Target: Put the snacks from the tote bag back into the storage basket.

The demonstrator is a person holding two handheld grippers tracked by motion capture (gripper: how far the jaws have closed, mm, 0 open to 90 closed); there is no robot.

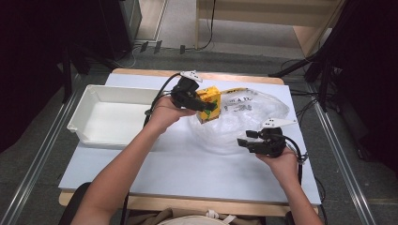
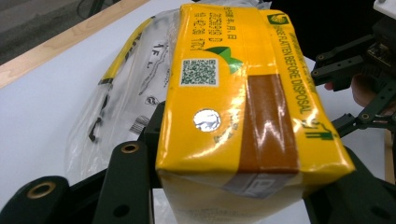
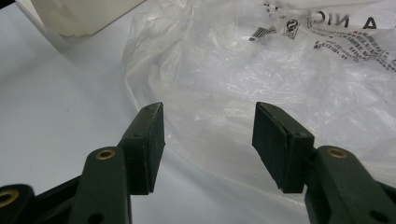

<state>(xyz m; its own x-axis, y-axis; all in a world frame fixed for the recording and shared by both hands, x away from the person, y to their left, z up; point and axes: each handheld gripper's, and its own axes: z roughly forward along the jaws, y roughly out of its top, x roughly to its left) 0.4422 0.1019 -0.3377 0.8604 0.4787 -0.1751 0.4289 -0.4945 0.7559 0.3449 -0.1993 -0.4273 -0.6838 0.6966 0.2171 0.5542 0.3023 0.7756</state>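
Observation:
My left gripper (image 1: 206,106) is shut on a yellow drink carton (image 1: 209,102), holding it above the table over the left part of a clear plastic bag (image 1: 244,119). In the left gripper view the carton (image 2: 243,116) lies between the black jaws, showing a QR code and a foil straw spot, with the bag (image 2: 126,98) behind it. My right gripper (image 1: 247,143) is open at the bag's near edge. In the right gripper view its fingertips (image 3: 149,140) stand apart with nothing between them, the crumpled bag (image 3: 261,74) just ahead.
A white rectangular tray (image 1: 87,119) sits on the left of the white table top (image 1: 187,164). The tray's corner (image 3: 70,28) shows in the right gripper view. Cables and black stands surround the table on the floor.

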